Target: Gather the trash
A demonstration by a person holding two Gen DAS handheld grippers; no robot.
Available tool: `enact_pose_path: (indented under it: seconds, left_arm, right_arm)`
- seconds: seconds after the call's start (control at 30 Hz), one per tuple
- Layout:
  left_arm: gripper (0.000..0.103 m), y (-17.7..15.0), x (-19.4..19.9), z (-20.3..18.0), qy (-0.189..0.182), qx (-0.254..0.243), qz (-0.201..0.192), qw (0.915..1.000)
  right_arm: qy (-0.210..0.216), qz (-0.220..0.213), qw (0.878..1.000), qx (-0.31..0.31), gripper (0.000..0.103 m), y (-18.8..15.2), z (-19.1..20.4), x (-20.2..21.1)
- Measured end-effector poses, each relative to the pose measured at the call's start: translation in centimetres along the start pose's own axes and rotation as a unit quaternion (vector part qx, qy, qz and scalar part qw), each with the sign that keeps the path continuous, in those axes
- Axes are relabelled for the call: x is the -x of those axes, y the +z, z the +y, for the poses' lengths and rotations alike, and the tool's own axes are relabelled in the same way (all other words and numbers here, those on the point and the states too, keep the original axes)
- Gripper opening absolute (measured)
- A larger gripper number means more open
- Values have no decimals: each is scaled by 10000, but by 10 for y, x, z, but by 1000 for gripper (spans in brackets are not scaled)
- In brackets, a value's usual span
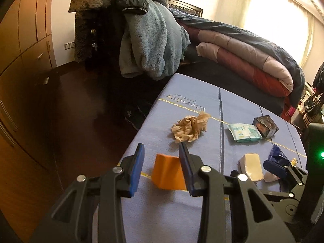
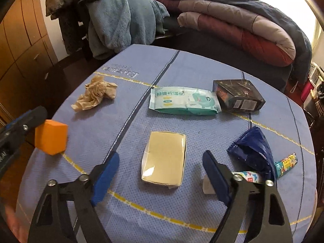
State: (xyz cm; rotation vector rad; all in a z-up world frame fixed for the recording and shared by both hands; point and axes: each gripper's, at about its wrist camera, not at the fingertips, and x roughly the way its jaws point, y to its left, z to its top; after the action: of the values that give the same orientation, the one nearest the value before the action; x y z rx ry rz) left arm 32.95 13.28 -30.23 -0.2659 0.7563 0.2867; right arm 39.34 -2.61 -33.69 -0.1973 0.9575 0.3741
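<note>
A crumpled brown paper [image 1: 189, 129] [image 2: 95, 95] lies on the blue cloth [image 1: 202, 212] [image 2: 182, 212] of the table. An orange box [image 1: 168, 172] [image 2: 51, 139] stands near the table's left edge. My left gripper [image 1: 162, 158] is open, its jaws on either side of the orange box without touching it. My right gripper [image 2: 160, 163] is open wide above a beige flat box [image 2: 165, 159] [image 1: 252, 167]. A blue foil wrapper [image 2: 253, 151] [image 1: 277, 155], small printed wrappers [image 2: 286, 163] and a white scrap [image 2: 207, 186] lie at the right.
A wet-wipes pack [image 2: 184, 101] [image 1: 244, 132] and a dark box [image 2: 238, 95] [image 1: 265, 125] lie further back. Behind the table are a bed with a folded quilt [image 2: 243, 24], a chair draped with a blue blanket [image 1: 151, 40], and wooden wardrobes [image 1: 24, 40] at the left.
</note>
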Motion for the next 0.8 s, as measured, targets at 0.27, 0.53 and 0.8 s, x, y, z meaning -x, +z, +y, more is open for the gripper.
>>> enact_pose_path:
  seconds: [0.27, 0.53, 0.8]
  left_arm:
    - [37, 1, 0, 6, 9, 60, 14, 10000]
    - [36, -5, 10, 5, -804, 179, 120, 9965]
    - [35, -14, 19, 6, -1091, 265, 159, 9936]
  right_arm:
    - [132, 83, 9998, -139, 42, -1, -7, 1]
    - [218, -49, 9992, -330, 42, -8, -20, 23]
    - [358, -208, 9981, -453, 42, -17, -32, 50]
